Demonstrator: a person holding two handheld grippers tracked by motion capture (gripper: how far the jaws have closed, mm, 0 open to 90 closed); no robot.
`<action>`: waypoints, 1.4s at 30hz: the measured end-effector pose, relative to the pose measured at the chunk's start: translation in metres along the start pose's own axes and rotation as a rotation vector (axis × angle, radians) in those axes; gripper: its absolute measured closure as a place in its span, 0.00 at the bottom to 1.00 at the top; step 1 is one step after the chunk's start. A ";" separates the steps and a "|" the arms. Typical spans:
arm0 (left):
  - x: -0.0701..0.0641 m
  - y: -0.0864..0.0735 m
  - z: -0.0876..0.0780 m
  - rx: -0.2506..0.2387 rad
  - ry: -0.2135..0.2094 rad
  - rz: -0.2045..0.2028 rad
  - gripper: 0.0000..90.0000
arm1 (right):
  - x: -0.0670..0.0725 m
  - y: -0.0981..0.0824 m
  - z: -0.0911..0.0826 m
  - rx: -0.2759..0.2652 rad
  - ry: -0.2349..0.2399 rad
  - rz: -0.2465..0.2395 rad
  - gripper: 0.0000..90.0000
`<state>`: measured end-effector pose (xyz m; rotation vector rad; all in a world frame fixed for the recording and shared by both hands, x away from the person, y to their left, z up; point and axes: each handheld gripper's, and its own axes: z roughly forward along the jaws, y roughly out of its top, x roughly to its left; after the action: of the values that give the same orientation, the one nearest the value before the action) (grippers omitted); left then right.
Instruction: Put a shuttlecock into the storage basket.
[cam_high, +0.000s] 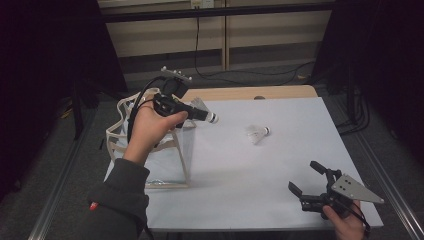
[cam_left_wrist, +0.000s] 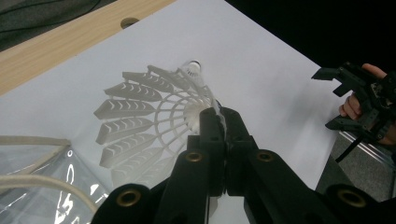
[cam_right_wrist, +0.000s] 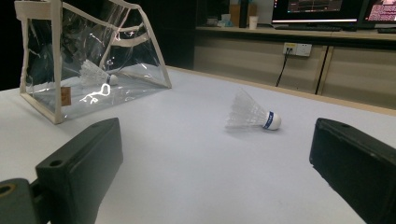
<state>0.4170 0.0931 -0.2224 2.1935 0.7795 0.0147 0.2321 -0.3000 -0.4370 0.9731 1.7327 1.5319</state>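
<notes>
Three white plastic shuttlecocks: one in the left black gripper, at, one lying on the desk, one inside the bag. One clear plastic bag with cream trim. Two grippers.

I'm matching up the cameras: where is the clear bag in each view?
High view: clear bag, left of centre.
Left gripper view: clear bag, bottom left corner.
Right gripper view: clear bag, upper left.
Shared landmark: the wooden strip at the far edge.
</notes>
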 end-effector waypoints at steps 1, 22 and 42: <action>0.001 0.000 -0.001 0.003 0.000 0.002 1.00 | 0.000 0.000 0.000 -0.002 0.002 0.000 0.03; 0.013 -0.003 -0.020 -0.026 0.043 -0.030 1.00 | 0.000 0.000 0.000 -0.001 0.001 0.003 0.03; 0.020 -0.005 -0.032 -0.015 0.074 -0.049 1.00 | 0.000 0.000 0.000 0.001 0.000 -0.003 0.03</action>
<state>0.4221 0.1279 -0.2091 2.1695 0.8712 0.0770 0.2319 -0.3000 -0.4370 0.9703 1.7341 1.5296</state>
